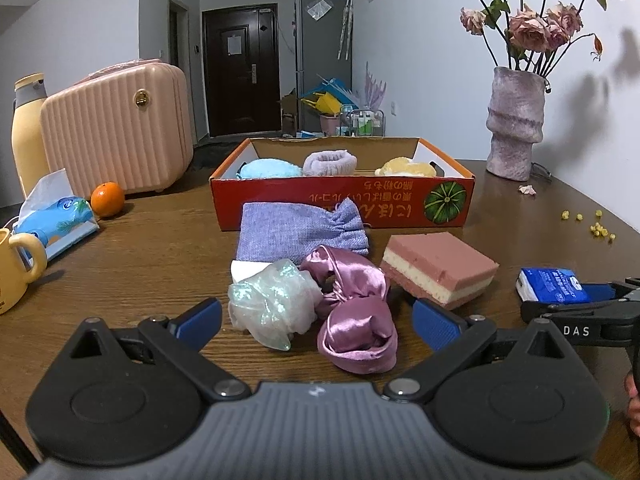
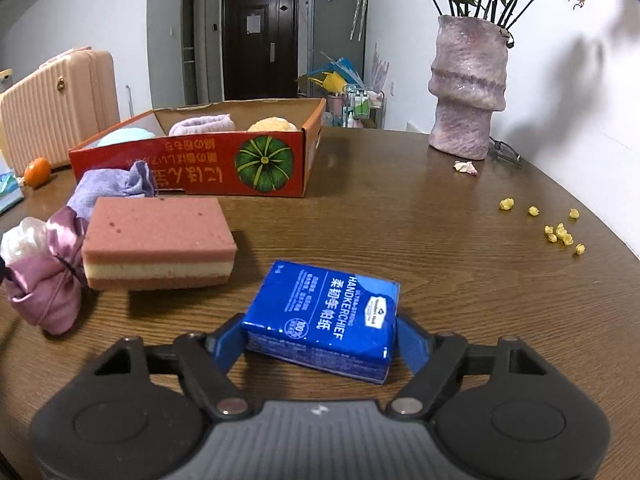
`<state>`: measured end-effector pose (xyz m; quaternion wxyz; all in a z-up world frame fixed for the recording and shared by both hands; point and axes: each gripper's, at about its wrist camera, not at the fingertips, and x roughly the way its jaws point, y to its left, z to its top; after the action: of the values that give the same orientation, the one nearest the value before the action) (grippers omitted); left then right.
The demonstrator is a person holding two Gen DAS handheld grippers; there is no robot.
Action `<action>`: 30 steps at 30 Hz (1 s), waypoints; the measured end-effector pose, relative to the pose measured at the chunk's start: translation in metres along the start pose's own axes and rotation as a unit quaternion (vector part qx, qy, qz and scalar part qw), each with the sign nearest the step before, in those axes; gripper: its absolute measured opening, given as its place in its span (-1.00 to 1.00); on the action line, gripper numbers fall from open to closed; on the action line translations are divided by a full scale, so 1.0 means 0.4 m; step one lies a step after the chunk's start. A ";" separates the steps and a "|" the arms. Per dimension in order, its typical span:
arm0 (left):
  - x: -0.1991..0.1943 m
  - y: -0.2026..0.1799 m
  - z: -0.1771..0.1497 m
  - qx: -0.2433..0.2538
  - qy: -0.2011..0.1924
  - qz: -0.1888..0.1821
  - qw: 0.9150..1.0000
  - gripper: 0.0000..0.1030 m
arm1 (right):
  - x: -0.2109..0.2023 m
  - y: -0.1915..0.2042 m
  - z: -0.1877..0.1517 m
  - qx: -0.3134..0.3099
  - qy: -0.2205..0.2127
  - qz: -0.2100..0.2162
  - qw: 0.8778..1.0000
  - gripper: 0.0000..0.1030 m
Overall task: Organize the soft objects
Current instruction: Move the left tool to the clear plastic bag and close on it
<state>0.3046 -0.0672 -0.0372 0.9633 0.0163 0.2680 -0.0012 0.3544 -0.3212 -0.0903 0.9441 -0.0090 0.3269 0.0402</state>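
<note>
In the right wrist view my right gripper (image 2: pixel 320 344) is closed around a blue handkerchief tissue pack (image 2: pixel 324 316) that rests on the wooden table (image 2: pixel 400 220); both blue pads touch its sides. My left gripper (image 1: pixel 318 322) stands open, low over the table. Just ahead of its fingers lie an iridescent white scrunchie (image 1: pixel 272 304) and a mauve satin scrunchie (image 1: pixel 356 312). Behind them lies a lavender knit pouch (image 1: pixel 296 232), and to the right a pink and cream sponge (image 1: pixel 440 272). The red cardboard box (image 1: pixel 340 204) beyond holds a blue, a lilac and a yellow soft item.
A vase of dried roses (image 1: pixel 516 120) stands at the back right, with small yellow bits (image 1: pixel 596 224) scattered near the table's right edge. On the left are a pink case (image 1: pixel 116 128), an orange (image 1: pixel 107 199), a tissue packet (image 1: pixel 56 216), a yellow mug (image 1: pixel 16 264) and a bottle (image 1: pixel 26 128).
</note>
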 end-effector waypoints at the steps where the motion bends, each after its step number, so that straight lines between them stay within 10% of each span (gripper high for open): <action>1: 0.000 0.001 0.000 0.000 0.000 0.000 1.000 1.00 | -0.002 -0.001 -0.001 0.002 -0.002 0.000 1.000 0.49; 30: 0.102 0.103 0.029 0.018 0.019 0.024 0.999 1.00 | -0.092 -0.025 -0.014 0.036 -0.089 -0.009 0.995 0.49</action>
<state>0.3458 -0.0261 -0.0470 0.9574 0.0398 0.2855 0.0179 0.3229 -0.3342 -0.0718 0.9696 0.0257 0.2426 0.0209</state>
